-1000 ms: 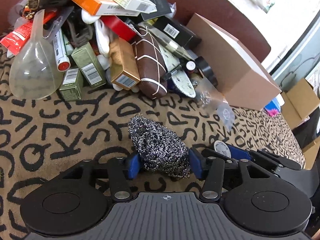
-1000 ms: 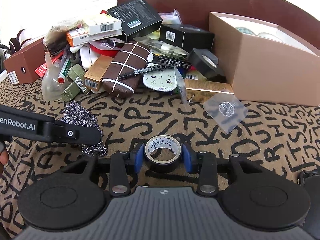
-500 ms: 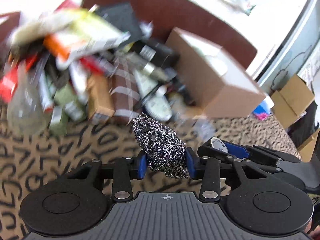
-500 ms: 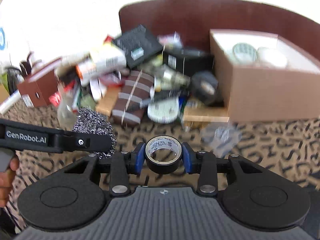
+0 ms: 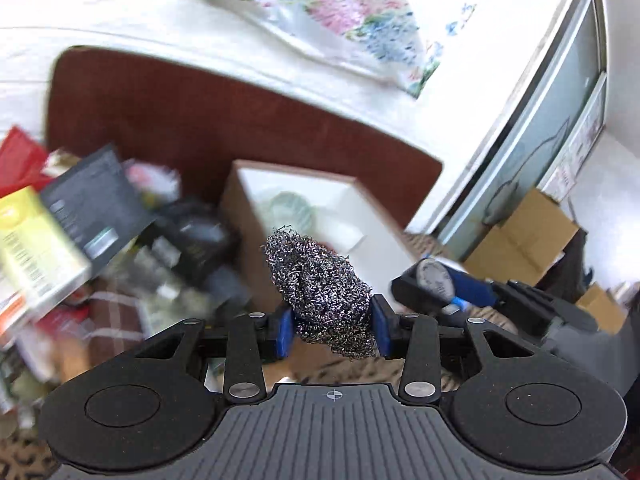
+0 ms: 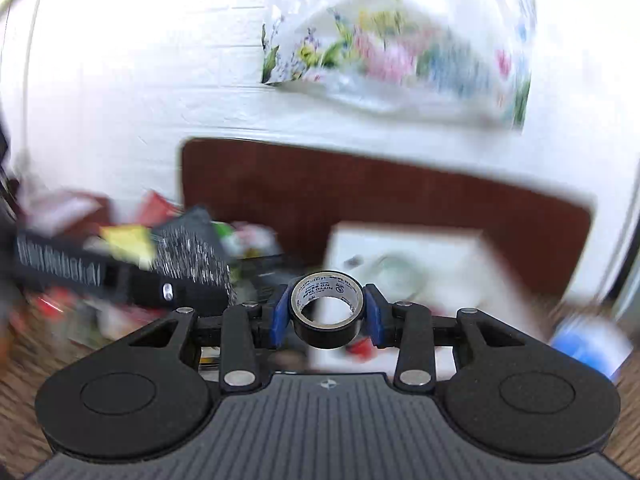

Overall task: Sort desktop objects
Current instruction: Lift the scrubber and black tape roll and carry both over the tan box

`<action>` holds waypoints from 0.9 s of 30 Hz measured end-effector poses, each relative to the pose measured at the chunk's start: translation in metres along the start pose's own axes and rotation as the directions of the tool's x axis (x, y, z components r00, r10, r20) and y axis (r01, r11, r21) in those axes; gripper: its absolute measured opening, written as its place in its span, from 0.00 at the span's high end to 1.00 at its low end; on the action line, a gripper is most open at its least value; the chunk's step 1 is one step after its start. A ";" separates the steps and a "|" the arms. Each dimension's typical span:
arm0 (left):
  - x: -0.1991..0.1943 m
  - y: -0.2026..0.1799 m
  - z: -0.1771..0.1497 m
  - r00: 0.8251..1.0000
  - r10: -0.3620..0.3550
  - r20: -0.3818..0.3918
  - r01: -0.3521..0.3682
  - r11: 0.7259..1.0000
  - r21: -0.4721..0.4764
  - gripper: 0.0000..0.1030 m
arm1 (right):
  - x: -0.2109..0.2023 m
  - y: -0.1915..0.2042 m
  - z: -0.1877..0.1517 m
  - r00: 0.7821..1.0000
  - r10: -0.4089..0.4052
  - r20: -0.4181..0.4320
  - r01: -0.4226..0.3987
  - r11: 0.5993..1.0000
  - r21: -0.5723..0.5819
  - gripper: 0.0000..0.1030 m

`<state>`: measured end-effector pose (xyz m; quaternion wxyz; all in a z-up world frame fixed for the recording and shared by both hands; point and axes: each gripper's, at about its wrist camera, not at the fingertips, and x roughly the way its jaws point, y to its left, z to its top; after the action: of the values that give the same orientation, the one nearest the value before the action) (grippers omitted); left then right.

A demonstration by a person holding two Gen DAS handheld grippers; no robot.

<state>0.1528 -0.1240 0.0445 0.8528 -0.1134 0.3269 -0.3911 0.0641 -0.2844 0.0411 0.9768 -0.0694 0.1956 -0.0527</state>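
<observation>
the left gripper's (image 5: 331, 330) fingers (image 5: 283, 332) pinch a springy, silver steel-wool scourer (image 5: 322, 292); the right gripper's (image 6: 325, 322) clamp a black tape roll (image 6: 326, 310), both near the far open cardboard box (image 5: 248, 216). the scourer's loose wire could slip.

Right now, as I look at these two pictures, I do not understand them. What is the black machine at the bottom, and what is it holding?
No robot is here. A person holds a two-finger tool in each hand, and each tool has a camera that looks forward along its fingers. The black shape at the bottom is the tool itself. In the left camera's picture, the left gripper is shut on a steel wool scrubber. In the right camera's picture, the right gripper is shut on a roll of black tape. Behind them are a blurred pile of small boxes and an open cardboard box, white inside, in front of a wooden headboard.
</observation>
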 end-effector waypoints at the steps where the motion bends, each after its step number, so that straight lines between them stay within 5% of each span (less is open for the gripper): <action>1: 0.006 -0.004 0.005 1.000 -0.009 -0.002 0.009 1.000 0.001 0.62 | 0.005 -0.001 0.001 1.000 -0.005 -0.007 0.005 1.000 -0.025 0.58; 7: 0.039 -0.017 0.018 0.999 0.033 -0.021 -0.032 0.999 0.025 0.62 | 0.038 -0.031 0.002 0.998 0.043 -0.053 -0.037 0.994 0.099 0.58; 14: 0.058 -0.035 0.055 0.999 0.042 0.035 -0.044 0.996 0.075 0.62 | 0.054 -0.088 0.032 1.000 -0.021 -0.017 0.024 0.970 0.241 0.58; 20: 0.094 -0.056 0.098 0.987 0.132 0.095 -0.146 0.976 0.164 0.61 | 0.084 -0.145 0.066 0.995 -0.076 -0.060 0.090 0.953 0.289 0.58; 27: 0.174 -0.045 0.106 0.986 0.164 -0.022 -0.160 0.977 0.140 0.60 | 0.141 -0.184 0.079 0.968 -0.117 -0.222 0.164 0.965 0.204 0.58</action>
<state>0.2784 -0.2900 0.0635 0.8820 -0.0205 0.3215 -0.3439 0.2103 -0.4745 0.0895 0.9464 0.0318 0.2841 -0.1506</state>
